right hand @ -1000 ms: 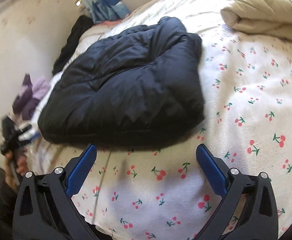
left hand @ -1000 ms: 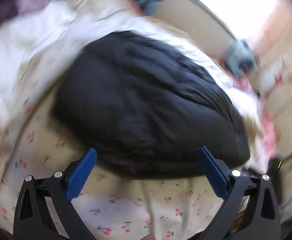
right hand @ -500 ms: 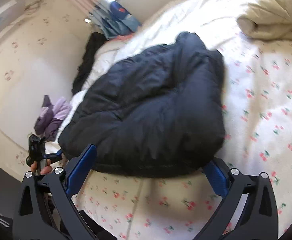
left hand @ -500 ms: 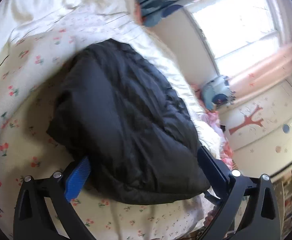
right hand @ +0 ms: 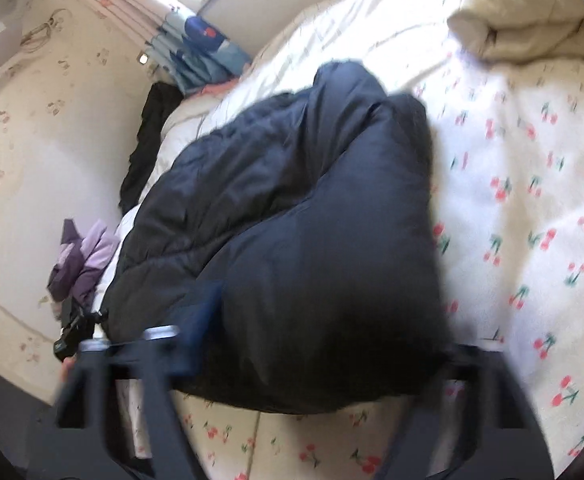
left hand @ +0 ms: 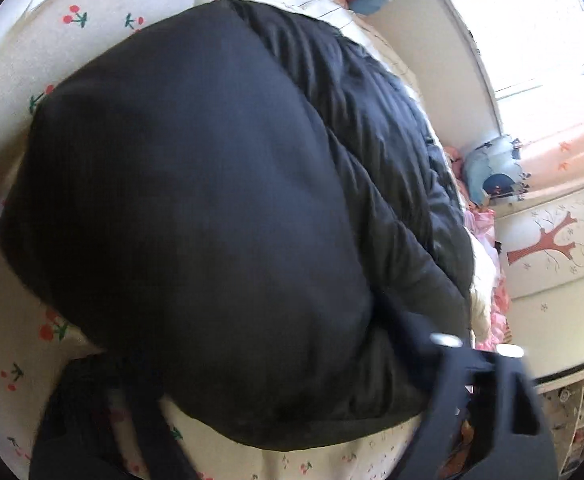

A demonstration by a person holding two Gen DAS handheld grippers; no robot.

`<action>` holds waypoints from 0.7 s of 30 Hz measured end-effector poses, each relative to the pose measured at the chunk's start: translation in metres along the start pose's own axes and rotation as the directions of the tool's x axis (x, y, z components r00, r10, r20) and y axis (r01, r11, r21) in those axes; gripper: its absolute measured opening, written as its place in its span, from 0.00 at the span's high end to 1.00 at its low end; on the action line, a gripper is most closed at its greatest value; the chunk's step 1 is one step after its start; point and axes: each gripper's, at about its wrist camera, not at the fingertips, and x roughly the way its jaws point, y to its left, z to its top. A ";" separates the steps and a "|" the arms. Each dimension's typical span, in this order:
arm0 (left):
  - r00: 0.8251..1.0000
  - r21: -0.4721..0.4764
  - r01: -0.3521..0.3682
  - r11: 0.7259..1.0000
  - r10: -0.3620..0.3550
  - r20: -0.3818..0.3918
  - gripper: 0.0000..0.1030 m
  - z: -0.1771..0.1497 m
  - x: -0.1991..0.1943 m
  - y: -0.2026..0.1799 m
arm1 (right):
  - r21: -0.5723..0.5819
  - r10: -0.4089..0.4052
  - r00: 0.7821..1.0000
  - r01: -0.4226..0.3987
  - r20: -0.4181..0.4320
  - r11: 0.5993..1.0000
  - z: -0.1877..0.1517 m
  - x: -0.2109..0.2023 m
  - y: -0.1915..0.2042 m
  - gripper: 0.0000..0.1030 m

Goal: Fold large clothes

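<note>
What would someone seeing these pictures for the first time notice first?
A big, puffy black jacket fills the middle of both views, lying bunched on a white bedsheet printed with red cherries. Both grippers are closing on its near edge, the padding bulging between the fingers. Further off, a cream duvet lies at the top right of the right wrist view and a purple garment at its left edge.

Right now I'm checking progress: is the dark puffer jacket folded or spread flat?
Folded: the puffer jacket sits as a compact, thick bundle on the cherry-print bedsheet, layers doubled over.
</note>
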 end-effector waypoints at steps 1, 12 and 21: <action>1.000 0.009 0.004 1.000 -0.004 0.000 0.50 0.001 0.000 -0.004 | -0.005 0.005 1.000 -0.005 0.014 1.000 0.003 0.000 0.000 0.76; 0.997 0.225 0.060 0.973 -0.069 0.032 0.86 -0.042 -0.091 -0.058 | -0.205 0.064 0.994 -0.045 0.089 0.978 -0.014 -0.084 0.059 0.85; 0.999 0.151 -0.011 0.988 0.017 -0.040 0.58 -0.098 -0.105 0.006 | -0.039 0.059 0.998 -0.061 -0.036 0.997 -0.083 -0.088 -0.006 0.37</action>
